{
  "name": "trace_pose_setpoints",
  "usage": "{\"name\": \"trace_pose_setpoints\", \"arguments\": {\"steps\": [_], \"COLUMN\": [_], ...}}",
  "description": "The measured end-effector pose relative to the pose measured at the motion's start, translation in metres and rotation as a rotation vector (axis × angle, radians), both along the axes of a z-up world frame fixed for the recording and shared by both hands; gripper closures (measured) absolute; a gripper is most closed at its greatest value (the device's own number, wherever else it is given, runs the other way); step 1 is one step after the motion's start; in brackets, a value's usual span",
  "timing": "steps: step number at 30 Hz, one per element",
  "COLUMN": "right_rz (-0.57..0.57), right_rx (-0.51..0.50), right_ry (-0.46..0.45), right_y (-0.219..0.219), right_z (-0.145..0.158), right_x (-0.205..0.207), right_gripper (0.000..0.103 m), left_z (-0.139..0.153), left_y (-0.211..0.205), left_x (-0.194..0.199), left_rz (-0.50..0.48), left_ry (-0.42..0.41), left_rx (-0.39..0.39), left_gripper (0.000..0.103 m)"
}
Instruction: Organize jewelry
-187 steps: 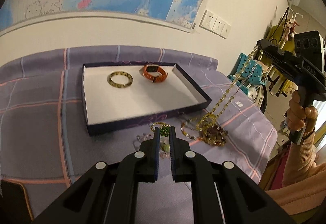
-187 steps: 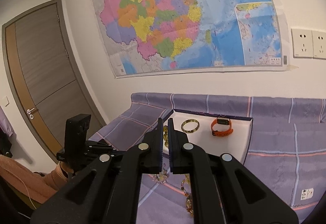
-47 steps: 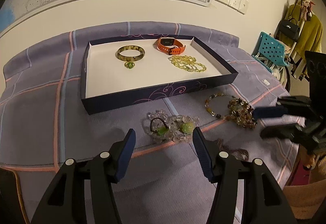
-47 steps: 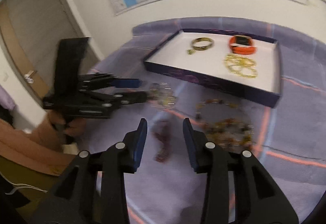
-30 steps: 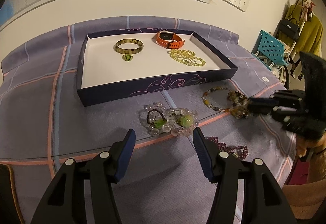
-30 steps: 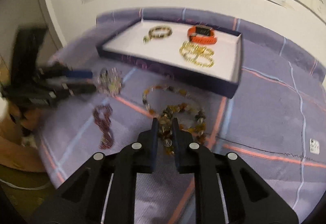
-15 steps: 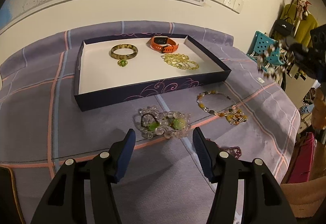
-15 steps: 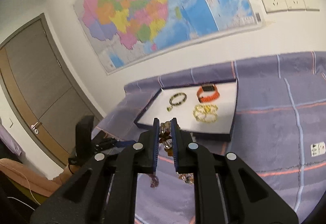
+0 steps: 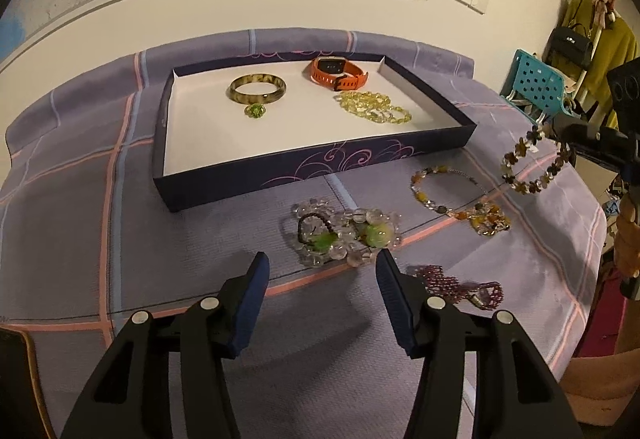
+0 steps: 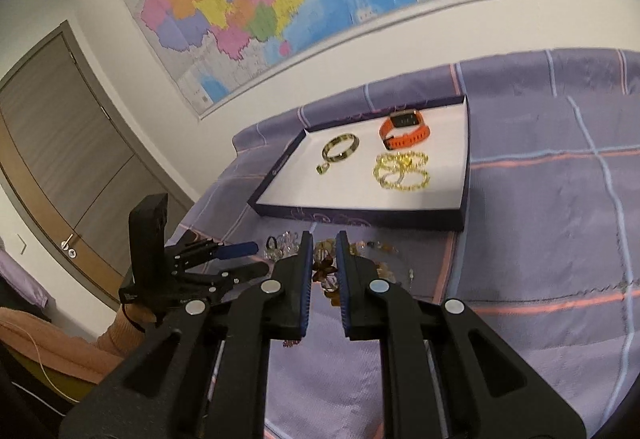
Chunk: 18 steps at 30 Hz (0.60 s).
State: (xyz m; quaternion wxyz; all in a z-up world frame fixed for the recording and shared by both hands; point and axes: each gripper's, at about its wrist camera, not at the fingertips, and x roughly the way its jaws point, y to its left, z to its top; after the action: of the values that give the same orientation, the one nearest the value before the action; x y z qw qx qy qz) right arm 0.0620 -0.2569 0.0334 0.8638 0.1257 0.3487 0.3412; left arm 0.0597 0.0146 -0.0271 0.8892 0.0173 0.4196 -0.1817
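Above the table's right side, a brown bead bracelet [image 9: 534, 165] hangs pinched in the right gripper [image 10: 321, 261].

Its loop dangles clear of the purple plaid cloth [image 9: 72, 207], off to the right of the dark tray [image 9: 312, 169], and the narrow jaws clamp some of its beads. On the cloth lie an amber bead necklace [image 9: 460, 199], a heap of clear and green beads [image 9: 344, 233] and a dark red bead strand [image 9: 456, 285]. Inside the tray sit a mottled bangle [image 9: 258, 89], a green ring [image 9: 255, 110], an orange watch [image 9: 338, 73] and yellow beads [image 9: 374, 106]. The left gripper [image 9: 320, 271] hovers low before the clear heap, its jaws spread and closing slightly, gripping nothing.
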Motion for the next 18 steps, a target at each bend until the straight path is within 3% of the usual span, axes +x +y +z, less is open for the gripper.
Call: {"name": "trace_pose_setpoints", "arguments": {"steps": [4, 9, 18], "right_rz": [0.007, 0.015, 0.013], "right_rx": [0.005, 0.012, 0.016], "right_ry": [0.017, 0.037, 0.059], "right_y": [0.002, 0.003, 0.001], "right_z": [-0.007, -0.013, -0.019], "right_x": [0.000, 0.001, 0.005], "right_gripper": [0.091, 0.091, 0.091], "left_z": [0.000, -0.001, 0.002], "left_y": [-0.003, -0.005, -0.014], "left_x": [0.005, 0.011, -0.025], "left_rz": [-0.013, -0.013, -0.182], "left_ry": [-0.007, 0.000, -0.031], "left_rx": [0.020, 0.043, 0.018], "left_gripper": [0.055, 0.082, 0.088]}}
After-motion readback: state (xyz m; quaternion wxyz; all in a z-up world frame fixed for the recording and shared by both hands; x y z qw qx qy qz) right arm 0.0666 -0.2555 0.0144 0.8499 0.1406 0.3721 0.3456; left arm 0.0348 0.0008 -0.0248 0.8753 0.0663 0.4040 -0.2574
